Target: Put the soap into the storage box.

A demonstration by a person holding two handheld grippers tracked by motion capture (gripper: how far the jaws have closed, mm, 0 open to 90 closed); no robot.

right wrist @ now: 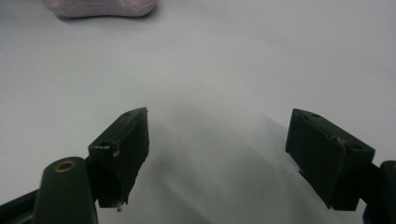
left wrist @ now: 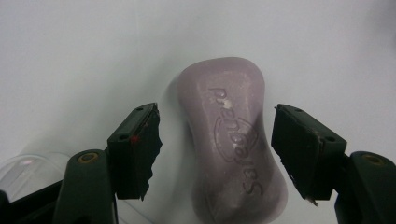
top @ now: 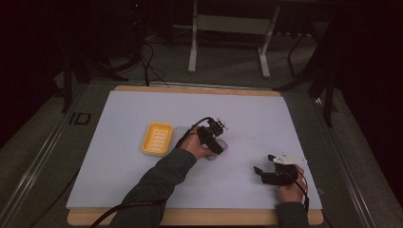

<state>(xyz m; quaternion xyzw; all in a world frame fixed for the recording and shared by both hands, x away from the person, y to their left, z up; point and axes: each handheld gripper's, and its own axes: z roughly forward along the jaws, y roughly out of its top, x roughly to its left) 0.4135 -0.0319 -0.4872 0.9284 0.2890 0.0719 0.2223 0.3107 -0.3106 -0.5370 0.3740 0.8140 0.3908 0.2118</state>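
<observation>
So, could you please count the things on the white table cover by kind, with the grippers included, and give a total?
Pale purple soap bar: 1, lying flat between the open jaws of the left gripper
Yellow soap dish: 1, with nothing in it
Handheld grippers: 2, the left gripper and the right gripper, both open
Total: 4

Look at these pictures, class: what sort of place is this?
Probably a lab or workshop set up for recording. A table under a plain white sheet holds just a yellow soap dish and a lilac soap bar, with loose cables and a metal stand behind.
</observation>
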